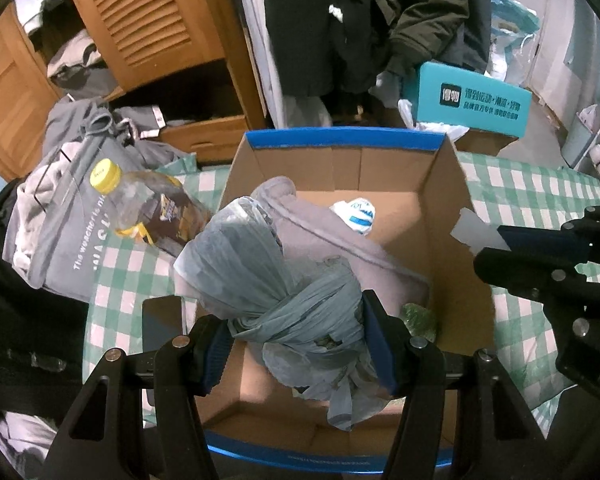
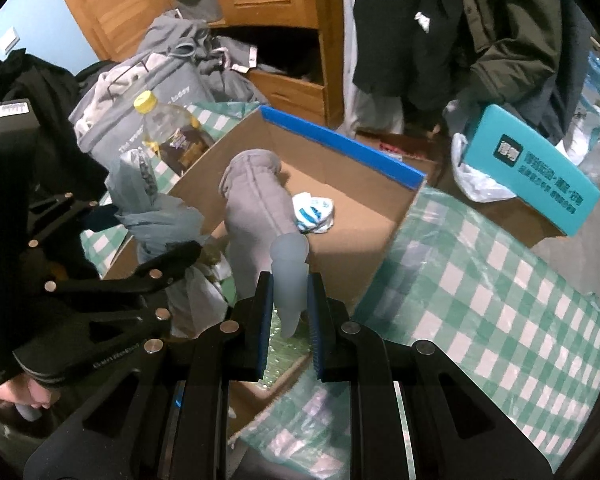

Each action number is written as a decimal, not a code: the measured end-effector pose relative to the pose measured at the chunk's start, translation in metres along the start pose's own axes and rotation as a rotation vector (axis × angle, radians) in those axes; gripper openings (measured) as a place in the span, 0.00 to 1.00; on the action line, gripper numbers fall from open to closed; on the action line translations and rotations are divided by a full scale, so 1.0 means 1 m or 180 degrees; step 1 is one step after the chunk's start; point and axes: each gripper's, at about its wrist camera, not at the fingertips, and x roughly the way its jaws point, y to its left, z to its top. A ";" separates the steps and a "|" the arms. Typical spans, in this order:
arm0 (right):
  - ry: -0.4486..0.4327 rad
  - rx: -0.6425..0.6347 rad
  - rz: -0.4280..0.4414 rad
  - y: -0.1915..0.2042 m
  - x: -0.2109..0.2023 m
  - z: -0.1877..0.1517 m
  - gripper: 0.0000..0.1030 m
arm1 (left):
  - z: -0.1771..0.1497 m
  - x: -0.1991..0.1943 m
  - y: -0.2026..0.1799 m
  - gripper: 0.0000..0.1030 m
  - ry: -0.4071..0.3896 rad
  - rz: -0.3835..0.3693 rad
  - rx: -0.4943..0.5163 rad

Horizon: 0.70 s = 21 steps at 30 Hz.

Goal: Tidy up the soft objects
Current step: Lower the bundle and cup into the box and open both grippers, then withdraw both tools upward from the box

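Note:
An open cardboard box (image 1: 444, 184) with blue edges stands on the green checked cloth. My left gripper (image 1: 296, 336) is shut on a knotted grey-blue plastic bag (image 1: 260, 272) and holds it above the box's near left part; the bag also shows in the right wrist view (image 2: 160, 216). A grey padded garment (image 1: 340, 240) and a white-and-blue crumpled item (image 1: 358, 214) lie inside the box. My right gripper (image 2: 288, 300) is shut on a pale translucent strip (image 2: 290, 276) over the box's near edge (image 2: 396, 220).
A yellow-capped bottle (image 1: 148, 208) lies left of the box beside a heap of grey clothes (image 1: 68, 208). A teal box (image 1: 468, 100) sits behind on the right. Wooden wardrobe doors (image 1: 140, 20) and hanging dark coats (image 1: 360, 20) stand behind. The checked cloth (image 2: 500, 300) spreads to the right.

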 end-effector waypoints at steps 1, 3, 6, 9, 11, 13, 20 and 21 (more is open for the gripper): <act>0.0013 -0.0001 0.0017 0.001 0.003 0.001 0.15 | 0.000 0.002 0.001 0.60 0.0018 0.0010 -0.0003; 0.0034 0.0002 0.0042 0.004 0.008 0.003 0.15 | -0.001 0.005 0.003 0.61 0.0044 0.0049 -0.0019; 0.0065 0.0012 0.0077 0.005 0.014 0.006 0.16 | -0.002 0.007 0.008 0.63 0.0073 0.0067 -0.0059; 0.0082 0.0020 0.0090 0.005 0.018 0.008 0.17 | -0.003 0.008 0.012 0.71 0.0093 0.0088 -0.0093; 0.0089 0.0030 0.0093 0.006 0.019 0.009 0.18 | -0.004 0.007 0.012 0.82 0.0099 0.0099 -0.0080; 0.0099 0.0040 0.0096 0.007 0.020 0.009 0.25 | -0.003 0.006 0.012 0.83 0.0085 0.0113 -0.0070; 0.0045 0.0093 0.0069 0.004 0.013 0.011 0.40 | -0.003 -0.001 0.012 0.83 0.0082 0.0135 -0.0037; 0.0035 0.0100 0.0062 0.003 0.012 0.012 0.41 | -0.004 -0.003 0.012 0.83 0.0069 0.0137 -0.0032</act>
